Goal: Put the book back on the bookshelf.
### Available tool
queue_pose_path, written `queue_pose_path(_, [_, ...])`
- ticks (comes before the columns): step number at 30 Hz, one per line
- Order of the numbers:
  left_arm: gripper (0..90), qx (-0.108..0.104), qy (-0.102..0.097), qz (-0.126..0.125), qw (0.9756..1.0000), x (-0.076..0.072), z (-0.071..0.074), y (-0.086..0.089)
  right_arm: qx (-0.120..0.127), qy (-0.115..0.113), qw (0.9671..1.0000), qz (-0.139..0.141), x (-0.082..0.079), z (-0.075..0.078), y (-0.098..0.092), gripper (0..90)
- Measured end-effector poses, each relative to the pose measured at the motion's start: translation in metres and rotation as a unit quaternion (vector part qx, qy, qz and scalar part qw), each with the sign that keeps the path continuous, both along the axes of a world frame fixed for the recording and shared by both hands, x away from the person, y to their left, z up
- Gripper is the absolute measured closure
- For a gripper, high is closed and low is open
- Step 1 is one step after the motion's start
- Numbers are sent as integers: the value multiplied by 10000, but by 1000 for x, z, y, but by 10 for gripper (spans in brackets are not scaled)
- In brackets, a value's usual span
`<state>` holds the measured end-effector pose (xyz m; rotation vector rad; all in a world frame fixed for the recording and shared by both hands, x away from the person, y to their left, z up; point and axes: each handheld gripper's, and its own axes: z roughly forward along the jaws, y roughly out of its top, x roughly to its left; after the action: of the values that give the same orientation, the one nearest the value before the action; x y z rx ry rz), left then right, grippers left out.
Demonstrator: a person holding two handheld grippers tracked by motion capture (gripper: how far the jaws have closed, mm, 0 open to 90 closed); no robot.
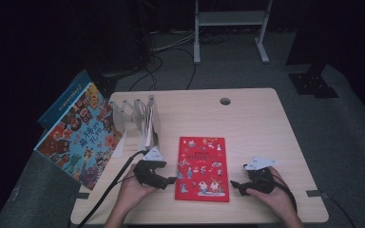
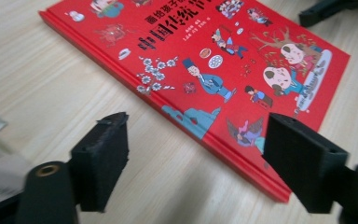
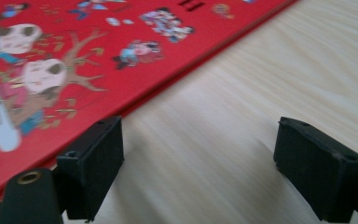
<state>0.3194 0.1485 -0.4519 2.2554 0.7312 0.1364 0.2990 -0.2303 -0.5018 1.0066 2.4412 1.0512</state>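
Red picture book (image 1: 202, 168) lies flat near the table's (image 1: 266, 123) front edge, midway between both tongs. Left gripper (image 1: 171, 180) and right gripper (image 1: 234, 184) flank its long edges, jaws spread, holding nothing. Best approach: slide low, catch the cover edges squarely.

A light wooden table (image 1: 247, 118) stands on grey carpet (image 1: 351, 123) in a dark room, with a white metal frame (image 1: 230, 19) behind it.
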Motion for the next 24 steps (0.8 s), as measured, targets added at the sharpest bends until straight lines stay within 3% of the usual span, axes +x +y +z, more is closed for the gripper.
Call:
queue_pose_path(4, [147,42,112,46,9999,6,-7,-11,4,-21,9996,295,-5,0,10,155])
queue_pose_path(6, [102,47,205,56,9998,8,-10,-17,22,0,9995,304,-6,0,11,166])
queue_pose_path(13, [67,322,252,45,9992,18,-21,-34,48,-10,9987,513,-9,0,17,169])
queue_pose_path(24, [34,446,285,253,9983,27,-30,-35,71,23,9959,899,-23,0,52,156])
